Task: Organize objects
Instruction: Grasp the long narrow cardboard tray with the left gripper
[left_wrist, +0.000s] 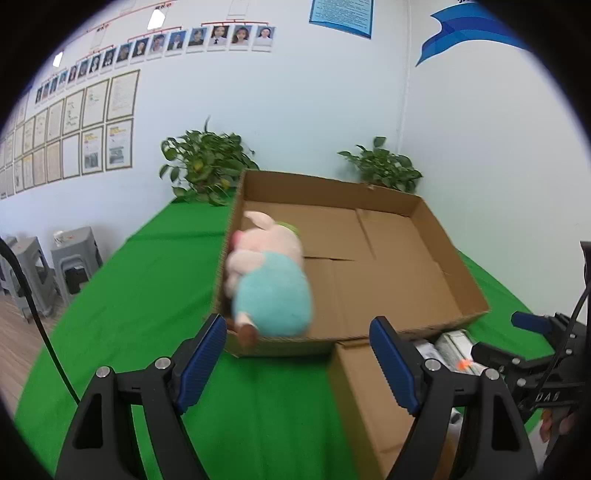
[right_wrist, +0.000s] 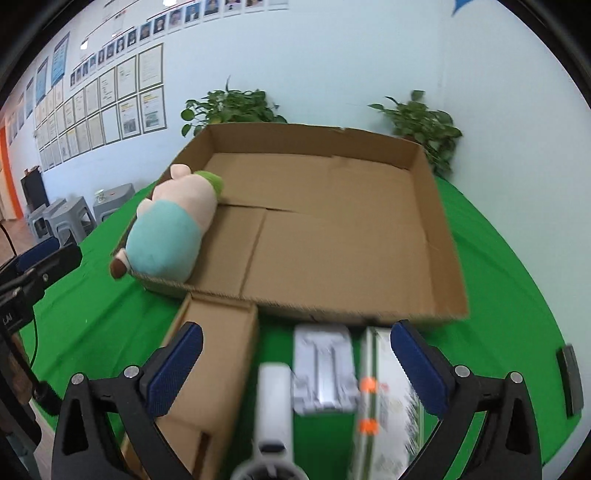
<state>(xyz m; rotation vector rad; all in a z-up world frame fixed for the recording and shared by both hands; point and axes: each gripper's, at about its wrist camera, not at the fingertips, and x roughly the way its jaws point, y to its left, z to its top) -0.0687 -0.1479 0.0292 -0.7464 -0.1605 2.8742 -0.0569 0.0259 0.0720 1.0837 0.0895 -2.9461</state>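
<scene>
A plush pig (left_wrist: 269, 280) in a teal outfit lies blurred in the near-left corner of the big shallow cardboard box (left_wrist: 458, 254), one brown foot hanging over the front wall. My left gripper (left_wrist: 299, 328) is open just before that wall, with nothing between its fingers. In the right wrist view the plush pig (right_wrist: 170, 229) rests against the left wall of the big box (right_wrist: 439, 229). My right gripper (right_wrist: 297, 332) is open wide above a grey pack (right_wrist: 323, 369), a white object (right_wrist: 273, 398) and a green-and-white carton (right_wrist: 388, 398), touching none of them.
A small closed cardboard box (right_wrist: 214, 354) sits on the green cloth (left_wrist: 147, 295) against the big box's front. Two potted plants (left_wrist: 207, 166) stand behind by the wall. Grey stools (left_wrist: 74, 258) are on the floor at left. A dark flat object (right_wrist: 570, 380) lies at the far right.
</scene>
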